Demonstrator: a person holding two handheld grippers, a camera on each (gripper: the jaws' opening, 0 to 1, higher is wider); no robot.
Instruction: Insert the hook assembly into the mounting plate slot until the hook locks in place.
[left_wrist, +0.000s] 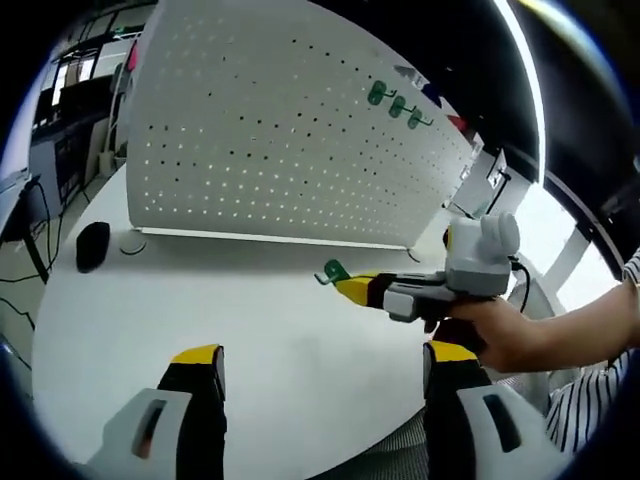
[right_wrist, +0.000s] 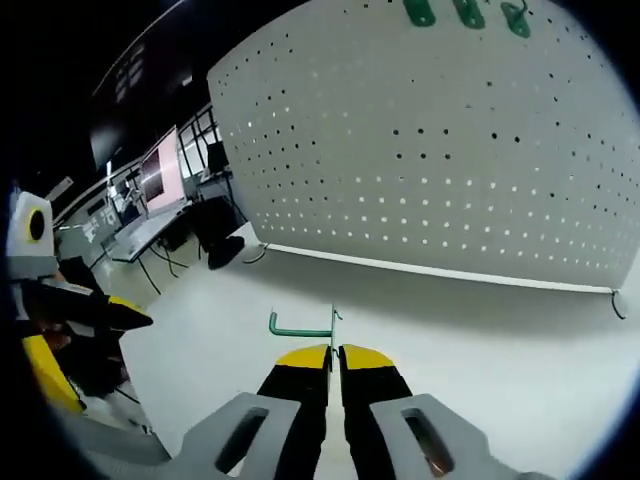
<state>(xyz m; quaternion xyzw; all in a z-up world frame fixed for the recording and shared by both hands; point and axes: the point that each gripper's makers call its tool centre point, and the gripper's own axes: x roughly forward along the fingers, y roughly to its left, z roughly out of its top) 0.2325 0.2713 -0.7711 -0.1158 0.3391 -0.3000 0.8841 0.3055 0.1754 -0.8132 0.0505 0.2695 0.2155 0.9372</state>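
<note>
The right gripper (right_wrist: 333, 362) is holding a green hook (right_wrist: 303, 327) between its yellow-tipped jaws, which are pressed nearly together on the hook's thin back plate. The hook's arm is sticking out sideways with its upturned tip at the far end. In the left gripper view the same hook (left_wrist: 332, 272) is showing at the nose of the right gripper (left_wrist: 352, 286), carried in a person's hand (left_wrist: 500, 335) low over the white table (left_wrist: 260, 330).

The white pegboard (right_wrist: 450, 160) is standing upright on the table ahead, well apart from the held hook. Near its upper edge three green hooks (right_wrist: 466, 12) are already hanging in a row; they also appear in the left gripper view (left_wrist: 398, 105).

The left gripper (left_wrist: 322, 365) is hovering over the table with its jaws spread wide and nothing between them.

As I read it, the carrying step is under way: the hook is picked up but not yet brought to the board. The next move seems to call for lifting the hook toward the board's upper holes, probably beside the hanging row, turning its back plate flat against the board, lining its prongs up with the holes, then pressing in and down until it catches. The free gripper may need to steady the board.
</note>
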